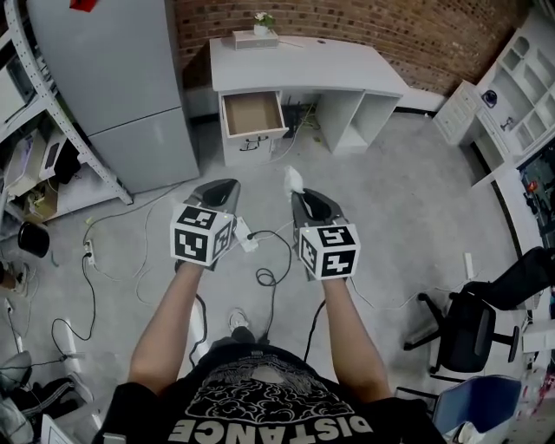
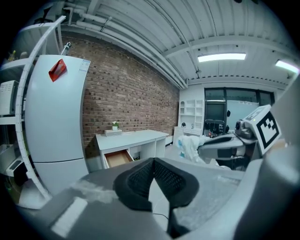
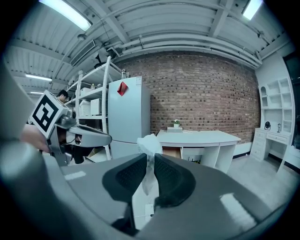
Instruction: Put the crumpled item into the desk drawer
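Crumpled white wad (image 1: pixel 294 179) is sitting pinched in the right gripper (image 1: pixel 301 198); the left gripper (image 1: pixel 222 187) is hanging closed, empty. Grey floor (image 1: pixel 364 178) is stretching to the white desk's (image 1: pixel 303 74) open wooden drawer (image 1: pixel 252 113).

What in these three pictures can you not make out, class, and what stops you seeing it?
Crumpled item: right gripper view, lower part hidden between the right gripper's jaws; material unclear.
Drawer: head view, rear hidden under the desk top.
Red thing on the fridge: head view, cut off by the top edge.
Plant: head view, too small to identify.
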Demonstrator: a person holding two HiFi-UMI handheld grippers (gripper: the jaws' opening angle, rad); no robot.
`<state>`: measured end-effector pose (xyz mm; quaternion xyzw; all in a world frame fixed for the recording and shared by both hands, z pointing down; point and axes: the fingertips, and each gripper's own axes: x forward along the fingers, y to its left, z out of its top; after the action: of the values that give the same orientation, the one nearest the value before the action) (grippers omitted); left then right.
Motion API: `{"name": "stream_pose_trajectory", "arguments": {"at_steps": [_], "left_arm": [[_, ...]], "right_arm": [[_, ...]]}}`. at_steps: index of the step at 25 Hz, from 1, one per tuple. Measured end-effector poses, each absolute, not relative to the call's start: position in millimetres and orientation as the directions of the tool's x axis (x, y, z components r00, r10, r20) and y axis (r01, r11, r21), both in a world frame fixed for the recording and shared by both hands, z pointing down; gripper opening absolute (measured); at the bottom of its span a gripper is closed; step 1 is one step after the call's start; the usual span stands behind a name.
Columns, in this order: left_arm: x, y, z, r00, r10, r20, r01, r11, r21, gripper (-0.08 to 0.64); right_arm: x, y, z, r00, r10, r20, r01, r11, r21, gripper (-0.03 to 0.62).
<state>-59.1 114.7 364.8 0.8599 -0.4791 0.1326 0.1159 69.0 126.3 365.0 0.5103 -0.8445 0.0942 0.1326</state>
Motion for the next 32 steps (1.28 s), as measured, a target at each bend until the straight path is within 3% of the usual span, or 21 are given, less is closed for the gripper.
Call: {"name": "stream_pose_trajectory", "arguments": {"at_steps": [32], "left_arm": [[-104,57,372,0.558,-0.758,0.338,-0.819,-0.568,0.08,-0.002]], "right_arm": [[23,76,377,-0.386,-0.855,0.346,-0.915,0.404,-0.021,0.055]]}}
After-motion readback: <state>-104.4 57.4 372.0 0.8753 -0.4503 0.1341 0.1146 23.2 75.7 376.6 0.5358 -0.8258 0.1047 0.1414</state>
